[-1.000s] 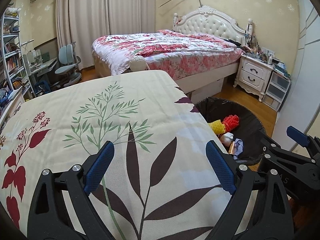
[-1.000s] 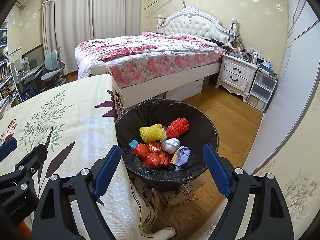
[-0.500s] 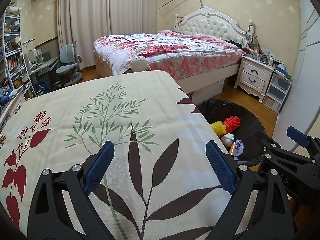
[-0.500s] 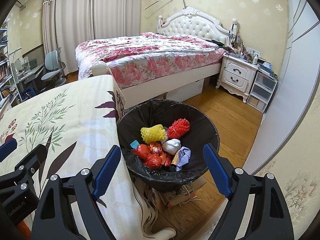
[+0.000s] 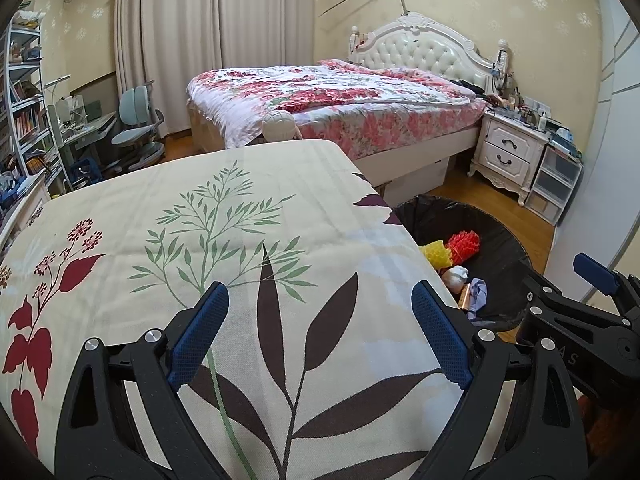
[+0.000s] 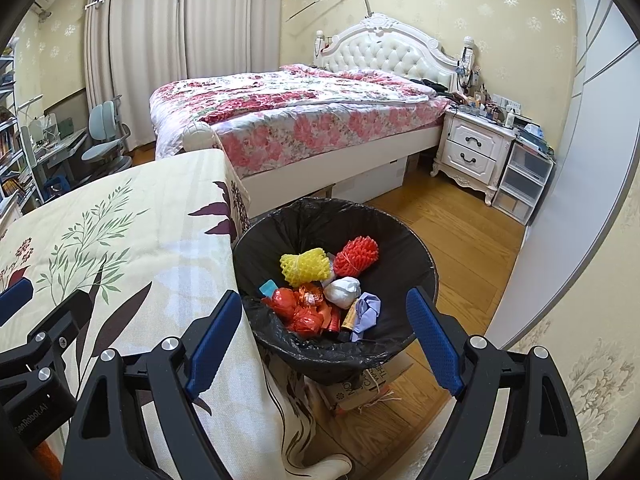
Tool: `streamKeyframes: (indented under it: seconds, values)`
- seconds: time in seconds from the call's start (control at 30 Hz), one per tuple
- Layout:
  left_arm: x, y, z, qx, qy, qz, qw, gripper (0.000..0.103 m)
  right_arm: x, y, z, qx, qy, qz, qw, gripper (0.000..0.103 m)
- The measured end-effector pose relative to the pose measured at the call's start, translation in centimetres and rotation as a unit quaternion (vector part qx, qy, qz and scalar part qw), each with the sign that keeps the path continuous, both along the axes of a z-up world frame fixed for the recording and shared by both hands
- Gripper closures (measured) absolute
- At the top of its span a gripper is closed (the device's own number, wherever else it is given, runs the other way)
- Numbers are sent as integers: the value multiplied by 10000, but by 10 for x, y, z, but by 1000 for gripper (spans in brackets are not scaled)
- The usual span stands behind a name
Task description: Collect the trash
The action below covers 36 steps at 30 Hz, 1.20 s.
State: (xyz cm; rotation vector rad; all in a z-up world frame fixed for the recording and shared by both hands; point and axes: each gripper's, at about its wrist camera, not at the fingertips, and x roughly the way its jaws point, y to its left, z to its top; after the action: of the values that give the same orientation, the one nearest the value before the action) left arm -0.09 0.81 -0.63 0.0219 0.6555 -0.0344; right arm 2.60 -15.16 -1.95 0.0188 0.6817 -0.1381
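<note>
Left gripper (image 5: 320,336): jaws spread wide with nothing between the blue pads; it hovers over the leaf-printed tablecloth (image 5: 224,240), pointing toward 12 o'clock.

Right gripper (image 6: 324,340): jaws likewise parted and empty; held above the near rim of the bin, its left finger over the table edge and its right finger over the floor side.

Trash bin (image 6: 400,236): round, lined with a black bag, standing just beside the table's right edge; in the left wrist view it lies at 3 o'clock of the left gripper.

Bin contents: yellow foam net (image 6: 306,266) and red foam net (image 6: 356,257) side by side toward the far side of the heap; white crumpled wad (image 6: 342,290) just below them; red wrappers (image 6: 304,310) at the near left; lilac crumpled piece (image 6: 366,312) at the near right; a small teal item (image 6: 268,289) at the left edge of the heap.

Cardboard box (image 6: 372,380): on the floor under the bin, partly hidden by it.

Tablecloth: cream, printed with green, dark and red leaves; no loose items show on the visible part; its edge hangs down beside the bin.

Background, 12 o'clock: bed (image 5: 340,108) with a floral cover and white tufted headboard.

Background, 2 o'clock: white nightstand (image 6: 472,152) with a cluttered top, clear drawer unit (image 6: 524,180) just beside it.

Background, 10 o'clock: desk chair (image 5: 136,120) and bookshelf (image 5: 24,104) near the curtains.
</note>
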Motion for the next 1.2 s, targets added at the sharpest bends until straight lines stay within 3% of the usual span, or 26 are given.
streamKeyframes:
  seconds: [1.2]
  values:
    - [-7, -2, 5, -30, -125, -19, 9999, 12, -1, 0, 0, -1, 8, 3, 10000, 21]
